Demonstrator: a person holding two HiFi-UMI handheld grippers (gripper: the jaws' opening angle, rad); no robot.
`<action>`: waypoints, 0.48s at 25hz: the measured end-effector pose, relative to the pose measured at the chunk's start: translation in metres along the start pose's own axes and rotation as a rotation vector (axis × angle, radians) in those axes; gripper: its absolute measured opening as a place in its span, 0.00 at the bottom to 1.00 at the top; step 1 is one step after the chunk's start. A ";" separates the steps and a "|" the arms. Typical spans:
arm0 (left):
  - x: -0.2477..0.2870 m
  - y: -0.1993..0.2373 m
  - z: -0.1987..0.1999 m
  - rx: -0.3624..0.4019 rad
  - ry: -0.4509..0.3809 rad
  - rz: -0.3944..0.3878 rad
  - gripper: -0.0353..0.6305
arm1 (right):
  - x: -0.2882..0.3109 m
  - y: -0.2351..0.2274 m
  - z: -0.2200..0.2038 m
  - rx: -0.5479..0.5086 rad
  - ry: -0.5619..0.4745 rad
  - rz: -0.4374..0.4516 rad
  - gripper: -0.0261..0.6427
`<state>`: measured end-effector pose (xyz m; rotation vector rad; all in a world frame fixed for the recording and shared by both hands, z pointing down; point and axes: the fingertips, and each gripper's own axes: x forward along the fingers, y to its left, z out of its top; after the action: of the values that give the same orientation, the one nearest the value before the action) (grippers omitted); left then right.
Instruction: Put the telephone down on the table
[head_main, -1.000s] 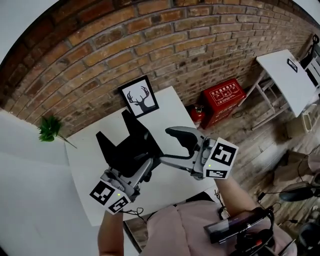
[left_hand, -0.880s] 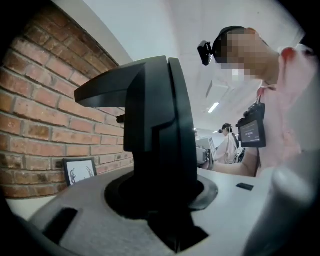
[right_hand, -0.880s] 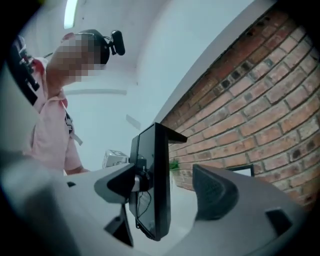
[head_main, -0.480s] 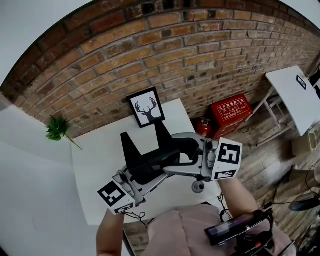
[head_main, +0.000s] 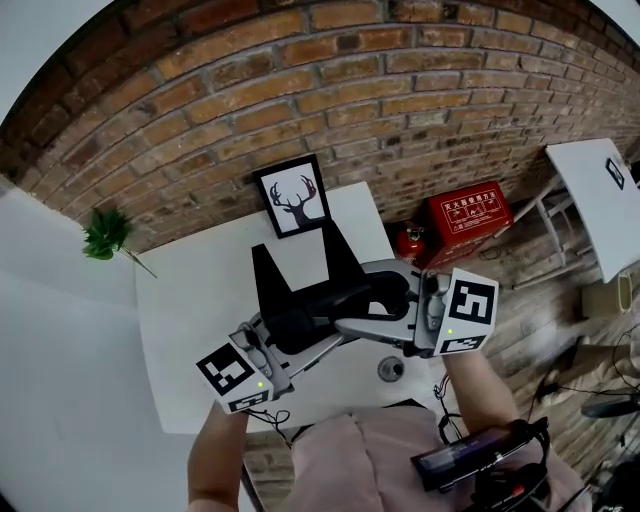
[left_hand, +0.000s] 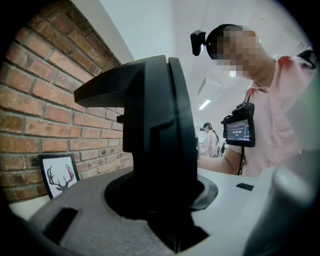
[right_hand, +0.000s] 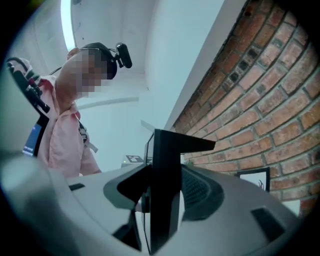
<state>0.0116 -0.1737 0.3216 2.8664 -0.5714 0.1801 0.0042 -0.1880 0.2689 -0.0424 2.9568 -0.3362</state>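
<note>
Left hand-held gripper (head_main: 303, 332) is clamped on the black telephone (head_main: 300, 285) — its own view shows the body wedged tight btwn both jaws. The telephone is held over the white table (head_main: 190, 310), btwn the two grippers. Right hand-held gripper (head_main: 352, 305) faces in from the opposite side. Its jaws have just been closing w/ a thin black edge of the telephone btwn them, but a light sliver shows at one pad, so it's not gripping yet. Framed deer pic (head_main: 293, 195) sits to the left gripper's left and the right gripper's right, against the brick wall (head_main: 330, 90). Small round object (head_main: 390, 368) lies on the table just below the right gripper.
</note>
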 end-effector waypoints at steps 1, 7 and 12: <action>0.002 0.003 -0.005 -0.017 0.003 -0.002 0.30 | -0.001 -0.004 -0.005 0.018 0.005 -0.003 0.34; 0.010 0.017 -0.040 -0.113 0.020 -0.013 0.30 | -0.004 -0.025 -0.041 0.114 0.043 -0.022 0.34; 0.015 0.034 -0.066 -0.188 0.027 -0.022 0.30 | -0.003 -0.046 -0.067 0.179 0.069 -0.038 0.34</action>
<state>0.0072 -0.1944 0.3938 2.6833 -0.5223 0.1520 -0.0037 -0.2177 0.3439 -0.0665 2.9826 -0.6184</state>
